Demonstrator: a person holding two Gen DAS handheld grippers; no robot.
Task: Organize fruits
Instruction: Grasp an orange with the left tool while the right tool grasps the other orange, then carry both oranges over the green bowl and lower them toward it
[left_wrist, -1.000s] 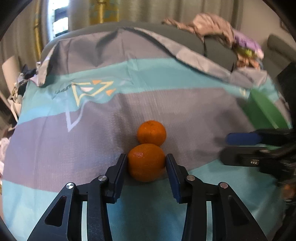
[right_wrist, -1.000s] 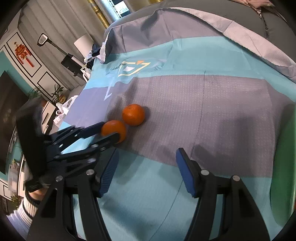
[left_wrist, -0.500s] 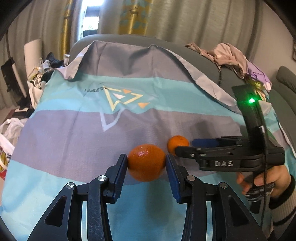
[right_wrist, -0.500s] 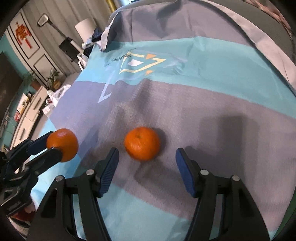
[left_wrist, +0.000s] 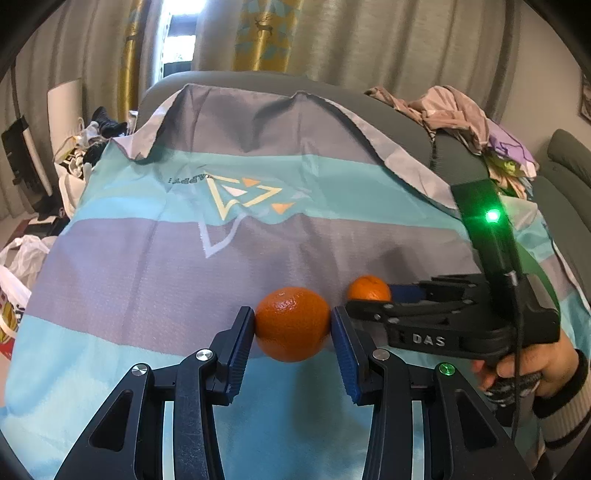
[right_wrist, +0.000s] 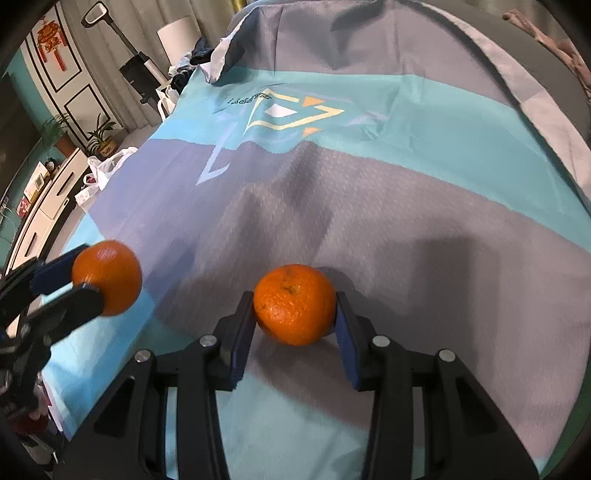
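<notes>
Clamping one mandarin between its pads, the left hand-held gripper holds it above the striped cloth. The right hand-held gripper brackets a second mandarin, pads touching both sides; whether that fruit has left the cloth I cannot tell. Squeezing too hard could bruise the peel, and a loose grip might let the round fruit roll out. No container shows fully, only a green edge at right.

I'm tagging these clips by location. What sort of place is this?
Most likely a home living room: a grey sofa draped with a teal-and-grey cloth, long curtains behind, and potted plants by a white cabinet.
</notes>
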